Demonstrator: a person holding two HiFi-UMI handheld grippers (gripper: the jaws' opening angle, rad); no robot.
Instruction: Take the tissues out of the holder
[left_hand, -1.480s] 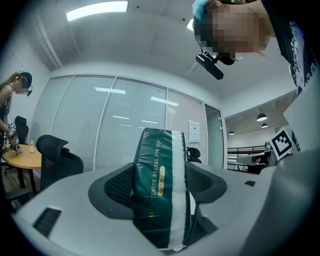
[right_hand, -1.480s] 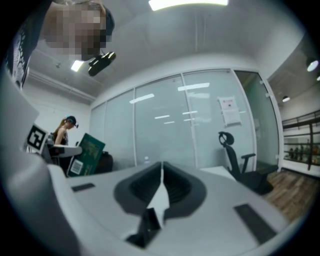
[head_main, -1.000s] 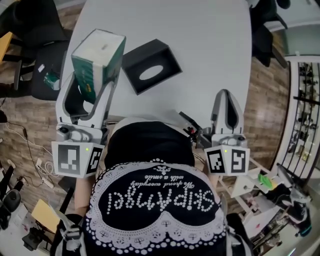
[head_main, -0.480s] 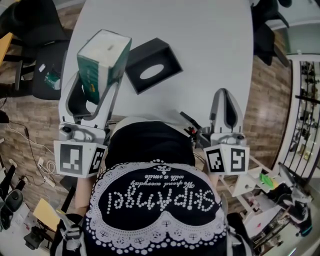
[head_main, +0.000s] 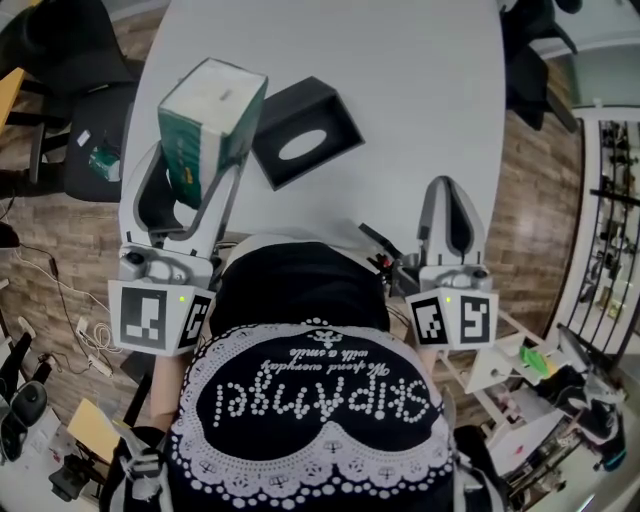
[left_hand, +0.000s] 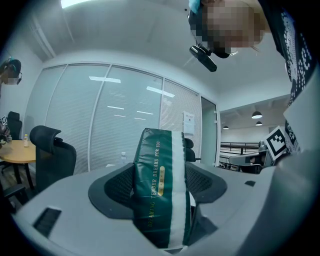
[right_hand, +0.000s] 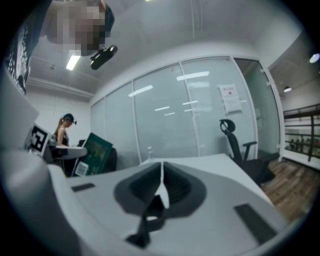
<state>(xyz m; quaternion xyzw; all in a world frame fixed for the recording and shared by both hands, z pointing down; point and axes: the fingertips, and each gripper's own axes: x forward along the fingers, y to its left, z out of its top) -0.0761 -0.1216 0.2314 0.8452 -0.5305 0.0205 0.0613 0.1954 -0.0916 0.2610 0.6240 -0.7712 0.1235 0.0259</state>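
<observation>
left gripper (left_hand: 160, 196): i read the jaws as clamped on the green-and-white soft tissue pack (left_hand: 159, 190), one dark pad on each broad face. the pack stands on end between them, and gold print runs along its green side.
right gripper (right_hand: 161, 189): jaws pressed together with nothing between them. in the head view it sits low on my right, at the table's near edge and well apart from the pack.
marker cubes: one (head_main: 155, 318) at the back of the left gripper, one (head_main: 455, 320) at the back of the right.
tissue pack, position: out of the holder, held up over the table's left side, white top panel facing the head camera.
holder (head_main: 305, 130): black box with an oval slot on top, lying on the table just right of the pack. their corners overlap in the head view, and i can't tell whether they touch.
table (head_main: 400, 80): pale grey, rounded corners.
operator: black top (head_main: 310, 400) with white print fills the lower middle of the head view.
surroundings: black office chair (head_main: 60, 60) left of the table, wood-plank floor (head_main: 530, 220) on the right.
</observation>
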